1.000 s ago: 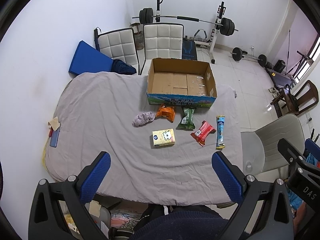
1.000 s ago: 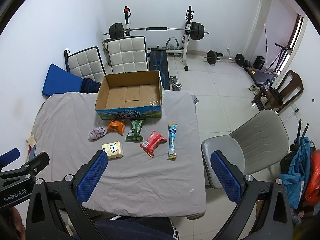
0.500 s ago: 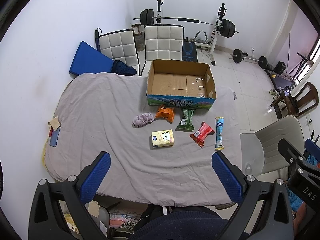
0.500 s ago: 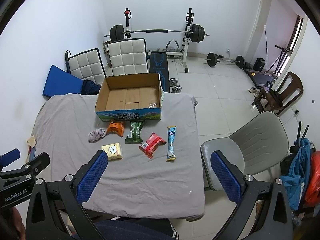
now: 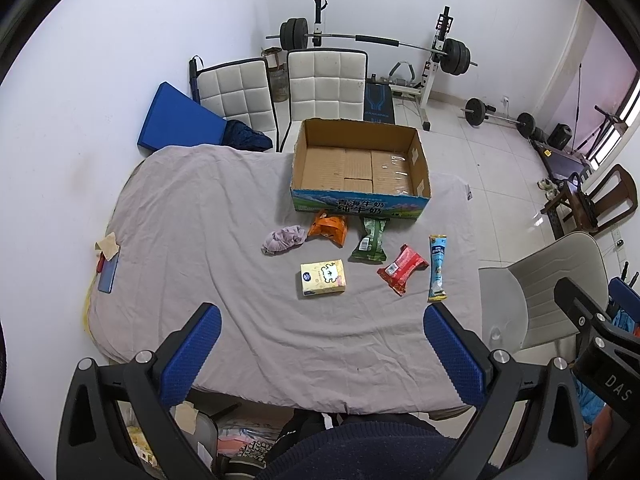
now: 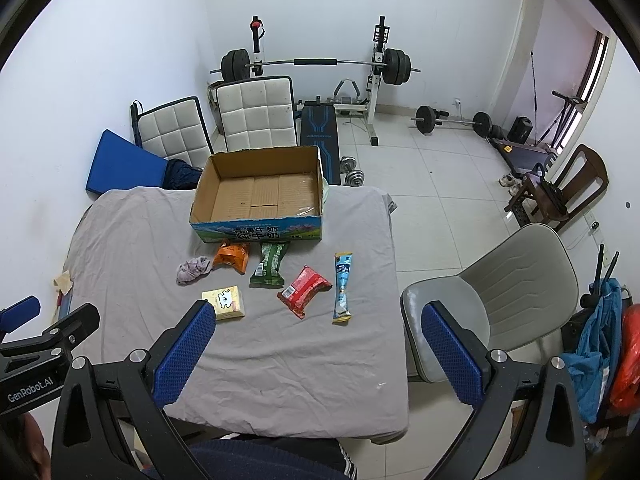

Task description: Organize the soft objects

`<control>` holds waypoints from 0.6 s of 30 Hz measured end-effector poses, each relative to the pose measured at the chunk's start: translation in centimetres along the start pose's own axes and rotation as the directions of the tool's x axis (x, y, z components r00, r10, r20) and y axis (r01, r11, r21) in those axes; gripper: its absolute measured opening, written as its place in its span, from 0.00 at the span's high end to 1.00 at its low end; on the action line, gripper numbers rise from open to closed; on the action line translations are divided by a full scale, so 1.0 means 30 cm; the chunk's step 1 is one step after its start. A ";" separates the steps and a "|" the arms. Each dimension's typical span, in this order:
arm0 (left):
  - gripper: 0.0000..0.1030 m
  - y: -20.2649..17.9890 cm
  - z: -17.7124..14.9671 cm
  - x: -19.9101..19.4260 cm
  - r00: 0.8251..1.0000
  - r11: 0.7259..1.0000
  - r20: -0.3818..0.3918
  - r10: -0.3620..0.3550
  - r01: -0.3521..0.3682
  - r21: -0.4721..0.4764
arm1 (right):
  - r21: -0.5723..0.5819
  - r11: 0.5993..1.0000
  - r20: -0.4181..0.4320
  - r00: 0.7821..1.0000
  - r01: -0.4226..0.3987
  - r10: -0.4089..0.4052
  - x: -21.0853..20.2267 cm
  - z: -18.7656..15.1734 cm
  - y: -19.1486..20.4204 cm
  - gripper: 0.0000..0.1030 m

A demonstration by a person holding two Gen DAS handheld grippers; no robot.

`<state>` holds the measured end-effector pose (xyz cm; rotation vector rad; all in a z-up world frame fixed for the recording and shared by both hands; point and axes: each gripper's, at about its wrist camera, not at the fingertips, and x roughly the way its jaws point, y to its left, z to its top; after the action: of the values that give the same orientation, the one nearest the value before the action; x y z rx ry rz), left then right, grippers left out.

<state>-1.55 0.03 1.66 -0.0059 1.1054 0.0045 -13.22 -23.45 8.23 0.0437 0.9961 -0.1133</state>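
Observation:
An empty cardboard box (image 5: 360, 168) (image 6: 260, 200) stands at the far side of a table under a grey cloth (image 5: 180, 240) (image 6: 140, 260). In front of it lie a crumpled purple cloth (image 5: 283, 238) (image 6: 194, 269), an orange packet (image 5: 330, 227) (image 6: 232, 256), a green packet (image 5: 371, 239) (image 6: 270, 264), a red packet (image 5: 402, 269) (image 6: 304, 290), a light blue tube sachet (image 5: 437, 267) (image 6: 343, 287) and a yellow tissue pack (image 5: 322, 278) (image 6: 225, 302). My left gripper (image 5: 322, 354) and right gripper (image 6: 316, 354) hover high above the near table edge, both open and holding nothing.
A grey chair (image 6: 500, 308) stands right of the table. Two white padded chairs (image 5: 320, 84), a blue mat (image 5: 176, 122) and a barbell rack (image 6: 316, 64) are behind it. A phone and paper scrap (image 5: 107, 260) lie at the table's left edge. Tiled floor lies to the right.
Both views shift slightly: the table and box sit a little lower in frame, as both grippers have lifted or tilted a bit. No object has moved.

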 end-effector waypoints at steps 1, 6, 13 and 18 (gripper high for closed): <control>0.00 0.002 -0.002 0.002 1.000 1.000 0.001 -0.001 0.001 0.002 | -0.001 1.000 0.000 1.000 0.000 0.000 0.001 0.002 -0.002 0.00; 0.00 0.004 -0.001 0.003 1.000 1.000 0.000 -0.001 0.001 0.003 | -0.005 1.000 -0.001 1.000 -0.002 0.002 0.006 0.011 -0.006 0.00; 0.00 -0.010 0.003 0.006 1.000 1.000 -0.005 0.001 -0.001 -0.008 | -0.010 1.000 -0.006 1.000 -0.006 0.006 0.019 0.022 -0.013 0.00; 0.00 -0.012 0.005 0.010 1.000 1.000 -0.008 0.003 -0.003 -0.016 | -0.014 1.000 -0.008 1.000 -0.012 0.011 0.031 0.024 -0.011 0.00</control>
<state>-1.28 -0.32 1.45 -0.0186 1.1133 0.0155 -12.16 -23.93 7.86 0.0369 1.0048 -0.0956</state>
